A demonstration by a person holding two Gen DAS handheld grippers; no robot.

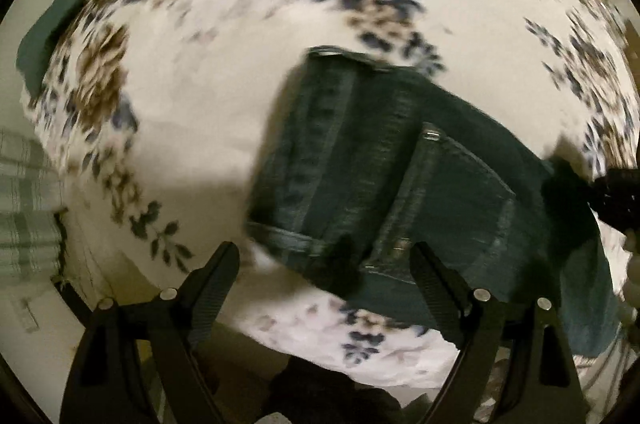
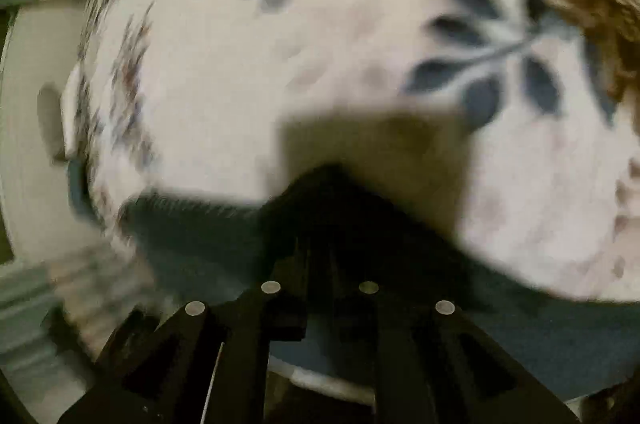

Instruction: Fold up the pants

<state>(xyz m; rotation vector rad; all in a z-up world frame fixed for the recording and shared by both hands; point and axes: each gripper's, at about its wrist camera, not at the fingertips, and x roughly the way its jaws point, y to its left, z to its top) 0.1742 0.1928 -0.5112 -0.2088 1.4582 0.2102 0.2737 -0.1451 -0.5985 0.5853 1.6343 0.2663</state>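
Dark blue denim pants [image 1: 384, 176] lie folded on a white bedsheet with blue and brown flowers [image 1: 192, 96], right of centre in the left wrist view. My left gripper [image 1: 324, 256] is open and empty, its fingers spread just above the near edge of the pants. My right gripper [image 2: 324, 224] is shut on a fold of the pants [image 2: 192, 240], which drapes across the lower part of the blurred right wrist view. The right gripper also shows at the right edge of the left wrist view [image 1: 616, 192], at the pants' far right side.
The flowered sheet [image 2: 280, 64] covers the bed in both views. A green cloth [image 1: 48, 32] lies at the bed's far left edge. A striped green fabric [image 1: 24, 208] hangs at the left. The bed's near edge [image 1: 360, 364] runs below the pants.
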